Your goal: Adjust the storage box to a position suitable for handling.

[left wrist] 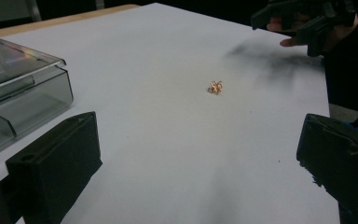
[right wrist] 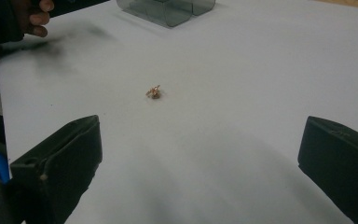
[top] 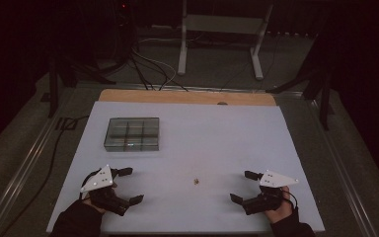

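A tiny gold-coloured trinket (top: 196,181) lies alone on the white table (top: 217,133), between the left gripper (top: 128,186) at its nine o'clock and the right gripper (top: 242,186) at its three o'clock, with the clear compartment box (top: 132,134) well apart at its eleven o'clock. Both grippers stand with jaws wide and empty. The risk, as I judge it, is that so small and light a piece slips aside or is flicked away if a jaw comes in off-centre, or is nudged by one pad before the other closes.

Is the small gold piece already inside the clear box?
No, the small gold piece lies on the bare white table, apart from the clear box and between the two open grippers.
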Tool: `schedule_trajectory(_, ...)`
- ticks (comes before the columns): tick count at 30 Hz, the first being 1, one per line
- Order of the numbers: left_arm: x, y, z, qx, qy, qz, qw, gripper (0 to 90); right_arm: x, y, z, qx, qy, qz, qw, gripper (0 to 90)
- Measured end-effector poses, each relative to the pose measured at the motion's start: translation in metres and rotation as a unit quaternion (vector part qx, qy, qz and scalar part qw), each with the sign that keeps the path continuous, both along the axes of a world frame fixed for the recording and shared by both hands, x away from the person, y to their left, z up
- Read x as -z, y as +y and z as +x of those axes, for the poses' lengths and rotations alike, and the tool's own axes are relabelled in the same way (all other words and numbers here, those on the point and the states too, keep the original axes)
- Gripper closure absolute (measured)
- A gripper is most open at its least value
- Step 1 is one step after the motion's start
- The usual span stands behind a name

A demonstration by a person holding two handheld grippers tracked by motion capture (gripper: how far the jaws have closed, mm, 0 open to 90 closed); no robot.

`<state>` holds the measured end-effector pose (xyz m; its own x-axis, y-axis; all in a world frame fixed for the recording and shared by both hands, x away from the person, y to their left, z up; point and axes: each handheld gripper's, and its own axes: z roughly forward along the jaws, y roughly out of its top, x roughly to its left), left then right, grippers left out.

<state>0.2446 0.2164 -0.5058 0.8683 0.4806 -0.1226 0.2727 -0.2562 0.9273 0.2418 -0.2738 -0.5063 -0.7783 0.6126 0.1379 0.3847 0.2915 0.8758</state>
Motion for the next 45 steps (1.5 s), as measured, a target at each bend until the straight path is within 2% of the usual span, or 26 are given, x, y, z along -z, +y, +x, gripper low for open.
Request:
schedule_trajectory(3,0.0,0.0,0.001,-0.002,-0.002,-0.002,1.0,1.4,0.001,-0.002,0.001,-0.001,0.007,0.008,0.9999,0.0)
schedule_trajectory(13,0.0,0.0,0.002,-0.005,0.002,0.002,1.0,1.4,0.001,-0.003,0.001,0.002,0.018,0.008,0.9998,0.0)
schedule_trajectory(16,0.0,0.0,0.001,-0.004,-0.001,-0.001,1.0,1.4,0.003,0.0,0.001,-0.004,0.024,-0.002,0.9997,0.0)
schedule_trajectory(20,0.0,0.0,0.002,-0.002,0.0,-0.004,1.0,1.4,0.003,0.001,0.0,-0.004,0.027,-0.003,0.9996,0.0)
schedule_trajectory(22,0.0,0.0,0.002,-0.001,0.0,-0.003,1.0,1.4,0.002,0.0,0.0,-0.001,0.03,0.001,0.9996,0.0)
schedule_trajectory(24,0.0,0.0,0.002,0.001,0.002,-0.004,1.0,1.4,-0.001,0.0,0.0,-0.001,0.039,0.016,0.9991,0.0)
schedule_trajectory(27,0.0,0.0,0.003,0.002,0.002,-0.004,1.0,1.4,-0.006,0.008,-0.002,-0.013,0.051,0.017,0.9985,0.0)
schedule_trajectory(35,0.0,0.001,0.002,0.005,0.003,-0.005,1.0,1.4,-0.021,0.026,0.001,-0.017,0.034,0.039,0.9985,0.0)
schedule_trajectory(39,-0.001,0.001,0.001,0.006,0.002,-0.007,1.0,1.4,-0.025,0.03,0.004,-0.016,0.028,0.039,0.9987,0.0)
schedule_trajectory(45,-0.001,0.001,0.002,0.006,0.004,-0.01,0.9999,1.4,-0.029,0.037,0.013,-0.013,0.035,0.056,0.9977,0.0)
